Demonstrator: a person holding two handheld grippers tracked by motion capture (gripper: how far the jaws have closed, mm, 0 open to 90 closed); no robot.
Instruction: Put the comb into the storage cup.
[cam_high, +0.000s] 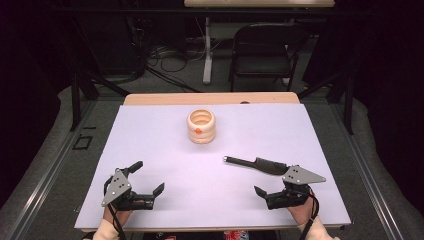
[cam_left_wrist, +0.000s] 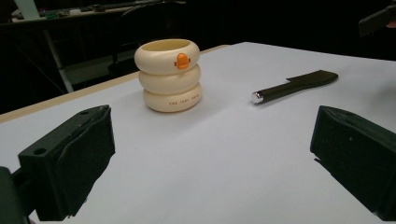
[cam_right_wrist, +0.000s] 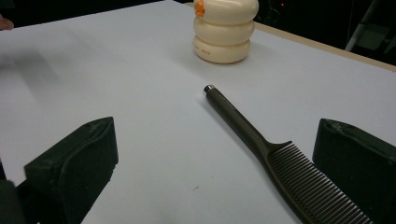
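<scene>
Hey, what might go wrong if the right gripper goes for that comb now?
1. The dark comb lies flat on the white table, so the open right gripper may skid over it or only pinch the thin teeth.
2. Its slim handle points toward the cream ring-shaped holder; a nudge could slide the comb that way.
3. The holder stands free and upright, so a careless insertion might tip it.
</scene>
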